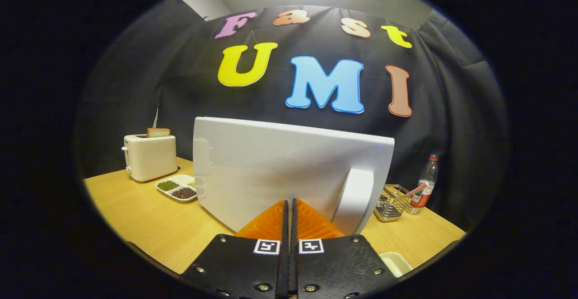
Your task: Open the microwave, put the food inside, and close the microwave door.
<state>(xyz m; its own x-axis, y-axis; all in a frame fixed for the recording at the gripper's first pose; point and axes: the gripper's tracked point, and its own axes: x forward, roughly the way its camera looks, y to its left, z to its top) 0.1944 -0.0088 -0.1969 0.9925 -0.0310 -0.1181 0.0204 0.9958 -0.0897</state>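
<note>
The tongs (289, 202) sit pressed together with nothing between them, tips right at the white microwave door (280, 168), just beside its handle (356, 199); on the wooden table (149, 226) stand a toaster (151, 156) holding bread (158, 132), a divided dish of beans (177, 187), a wire basket (392, 203) and a water bottle (424, 186).

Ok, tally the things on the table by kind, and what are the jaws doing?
Appliances: 2, microwave, toaster
Dishes: 2, divided dish, white dish
Wire basket: 1
Bottle: 1
Total: 6
Gripper: jaws shut, empty, at the microwave door.
</note>
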